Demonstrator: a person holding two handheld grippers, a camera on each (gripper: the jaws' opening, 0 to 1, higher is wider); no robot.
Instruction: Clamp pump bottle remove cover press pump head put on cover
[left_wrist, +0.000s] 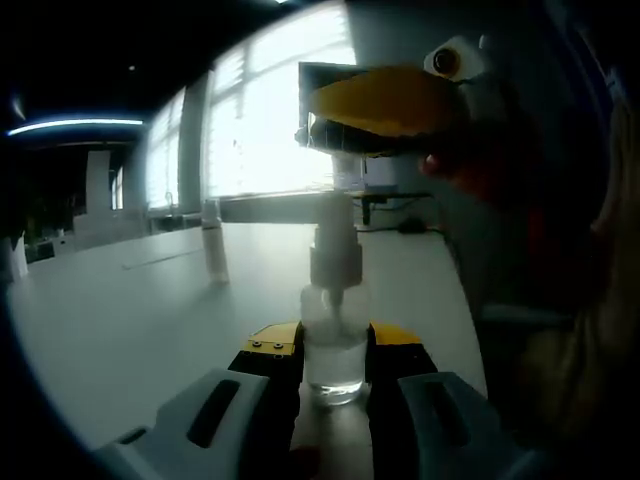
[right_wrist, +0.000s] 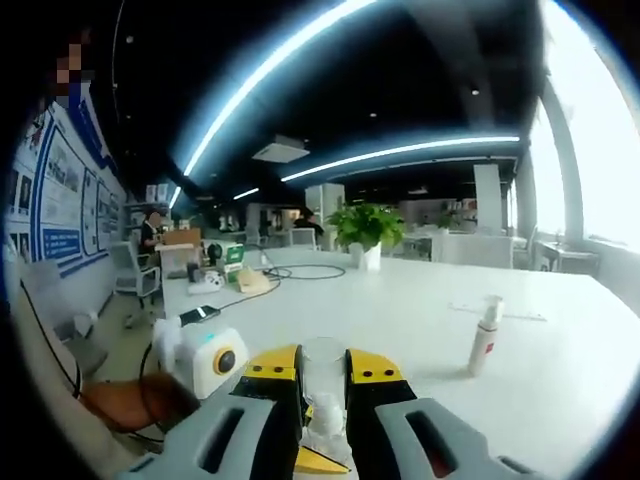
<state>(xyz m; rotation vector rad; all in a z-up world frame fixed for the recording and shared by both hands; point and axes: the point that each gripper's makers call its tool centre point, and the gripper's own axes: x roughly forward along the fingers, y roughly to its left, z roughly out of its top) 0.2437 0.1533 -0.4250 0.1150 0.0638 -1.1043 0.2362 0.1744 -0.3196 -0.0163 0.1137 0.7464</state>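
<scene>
Your left gripper (left_wrist: 335, 365) is grasping the clear, nearly empty bottle (left_wrist: 334, 340); your right gripper (right_wrist: 322, 385) is clenching its clear cover (right_wrist: 322, 362).

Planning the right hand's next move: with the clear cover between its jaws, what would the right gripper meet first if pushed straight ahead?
Probably nothing soon: beyond the clear cover held by the right gripper lies bare white table. Depth is uncertain.

Right gripper (right_wrist: 322, 385): yellow-tipped fingers (right_wrist: 272, 365) closed on a clear cover (right_wrist: 322, 368), held above the pump head (right_wrist: 325, 430). Left gripper (right_wrist: 205, 365): lower left, a hand (right_wrist: 125, 400) on it. Tabletop (right_wrist: 420, 310): white; a small spray bottle (right_wrist: 484, 336) upright at right; plant (right_wrist: 366, 226), cables (right_wrist: 300, 271) and phone (right_wrist: 197, 314) farther off.
</scene>
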